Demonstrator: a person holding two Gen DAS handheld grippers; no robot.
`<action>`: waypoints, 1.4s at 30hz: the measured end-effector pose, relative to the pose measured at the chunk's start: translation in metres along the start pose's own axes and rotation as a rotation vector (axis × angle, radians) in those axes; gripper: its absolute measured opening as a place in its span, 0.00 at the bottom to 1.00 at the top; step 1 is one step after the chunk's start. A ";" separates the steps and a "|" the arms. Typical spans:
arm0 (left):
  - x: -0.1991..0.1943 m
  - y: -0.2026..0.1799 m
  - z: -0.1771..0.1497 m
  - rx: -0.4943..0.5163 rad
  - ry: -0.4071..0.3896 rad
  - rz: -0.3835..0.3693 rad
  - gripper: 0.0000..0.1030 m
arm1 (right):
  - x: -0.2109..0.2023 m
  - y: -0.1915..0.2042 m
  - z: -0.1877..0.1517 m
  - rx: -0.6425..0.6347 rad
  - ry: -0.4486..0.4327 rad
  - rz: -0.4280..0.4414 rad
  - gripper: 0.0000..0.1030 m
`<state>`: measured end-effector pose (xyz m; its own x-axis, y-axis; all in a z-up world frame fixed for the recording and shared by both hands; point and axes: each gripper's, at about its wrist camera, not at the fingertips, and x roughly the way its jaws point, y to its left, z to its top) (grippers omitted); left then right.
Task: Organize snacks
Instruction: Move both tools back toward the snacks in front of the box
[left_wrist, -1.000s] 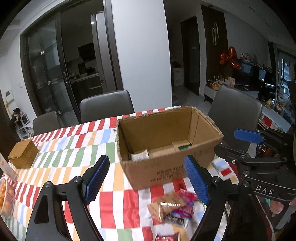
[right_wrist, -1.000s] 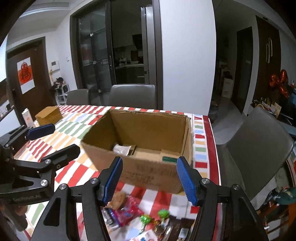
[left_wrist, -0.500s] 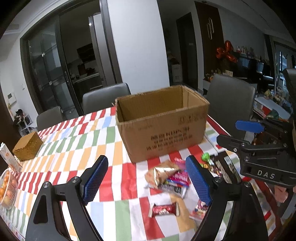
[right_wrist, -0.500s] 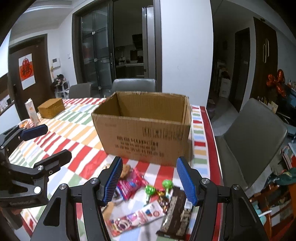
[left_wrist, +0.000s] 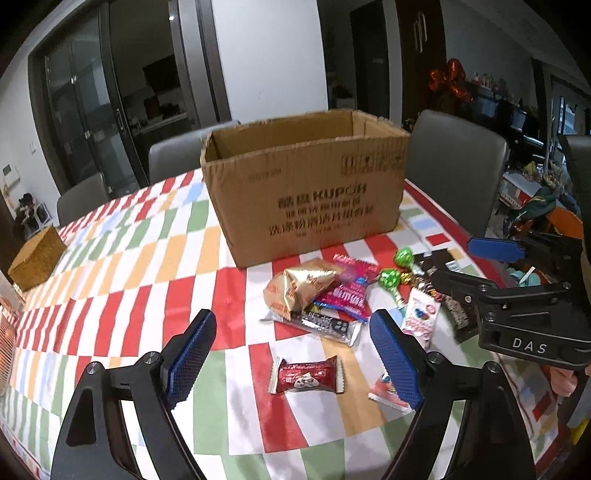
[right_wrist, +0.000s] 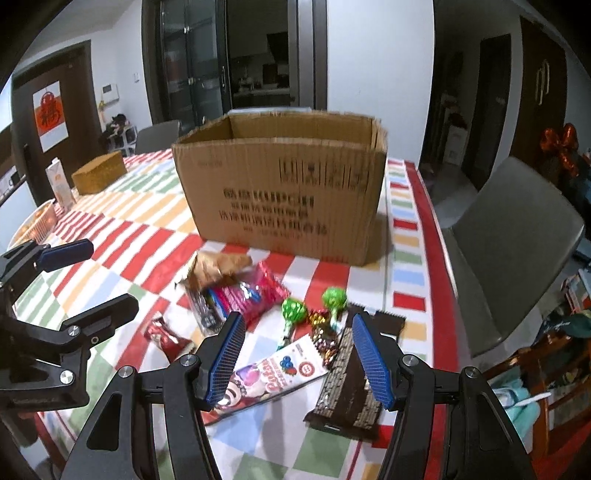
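Now both grippers sit lower vs a sec ago: the cardboard box (left_wrist: 306, 184) has risen to upper centre of frame, its inside no longer visible, and more of the snack pile shows on the striped worktop (left_wrist: 147, 266). Left gripper (left_wrist: 291, 354) has jaws open, nothing between the pads; a red candy (left_wrist: 306, 374) lies on the cloth btwn them, lower centre. Right gripper (right_wrist: 297, 360) jaws also open, empty, above a white packet (right_wrist: 273, 373) and dark bar (right_wrist: 347, 384), lower centre.
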<state>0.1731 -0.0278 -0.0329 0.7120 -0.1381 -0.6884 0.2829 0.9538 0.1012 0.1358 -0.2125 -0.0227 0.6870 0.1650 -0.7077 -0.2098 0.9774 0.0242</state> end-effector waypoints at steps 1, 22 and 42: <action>0.005 0.001 -0.001 -0.003 0.005 0.007 0.83 | 0.004 0.000 -0.001 0.002 0.008 0.003 0.60; 0.097 0.012 -0.007 -0.186 0.204 -0.056 0.60 | 0.074 -0.004 0.001 0.041 0.117 0.065 0.32; 0.104 0.023 -0.002 -0.225 0.249 -0.083 0.18 | 0.097 -0.002 0.006 0.078 0.156 0.088 0.25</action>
<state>0.2525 -0.0198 -0.1039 0.5058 -0.1748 -0.8448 0.1648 0.9808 -0.1042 0.2072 -0.1979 -0.0866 0.5507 0.2339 -0.8013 -0.2059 0.9683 0.1411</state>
